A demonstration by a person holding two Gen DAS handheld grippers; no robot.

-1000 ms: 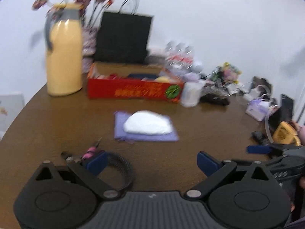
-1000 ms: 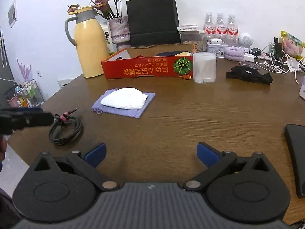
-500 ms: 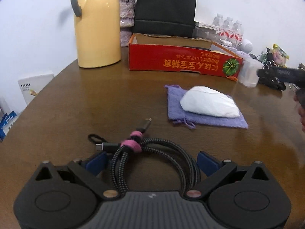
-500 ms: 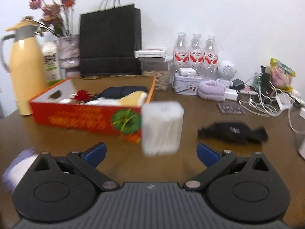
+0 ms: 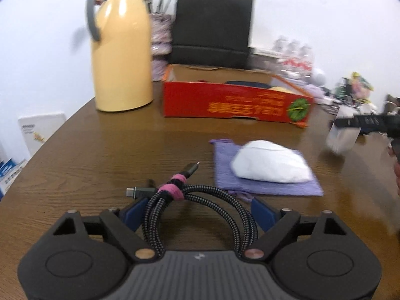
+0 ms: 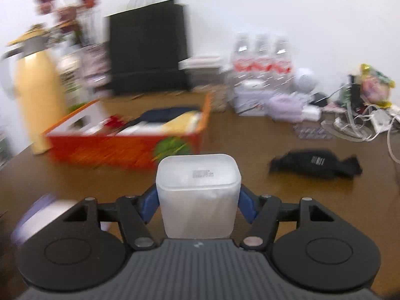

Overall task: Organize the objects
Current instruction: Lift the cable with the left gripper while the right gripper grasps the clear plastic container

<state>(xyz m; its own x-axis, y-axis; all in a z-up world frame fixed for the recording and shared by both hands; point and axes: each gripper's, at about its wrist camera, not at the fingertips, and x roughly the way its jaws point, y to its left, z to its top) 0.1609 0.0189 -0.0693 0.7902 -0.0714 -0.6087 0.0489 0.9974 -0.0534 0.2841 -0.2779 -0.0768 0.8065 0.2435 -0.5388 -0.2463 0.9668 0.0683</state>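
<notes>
A coiled black braided cable (image 5: 215,191) with a pink tie lies on the brown table (image 5: 100,165), between the fingers of my left gripper (image 5: 198,207). Its jaws are closing; the blue pads stand right at the coil's two sides without squeezing it. In the right wrist view a frosted white container (image 6: 198,190) stands between the pads of my right gripper (image 6: 198,205), whose jaws are closing and touch both its sides. The left wrist view shows that container (image 5: 341,137), blurred and tilted, in the right gripper (image 5: 362,122). The open red box (image 5: 235,105) holds several items.
A white pouch (image 5: 270,165) rests on a purple cloth (image 5: 225,165) right of the cable. A yellow jug (image 5: 122,57) and black paper bag (image 5: 212,30) stand behind the box. A black pouch (image 6: 315,166), water bottles (image 6: 262,62) and loose wires (image 6: 362,125) crowd the right.
My right gripper swung right from the cloth to the white container and its jaws narrowed onto it. The left gripper came down around the cable and its jaws narrowed a little.
</notes>
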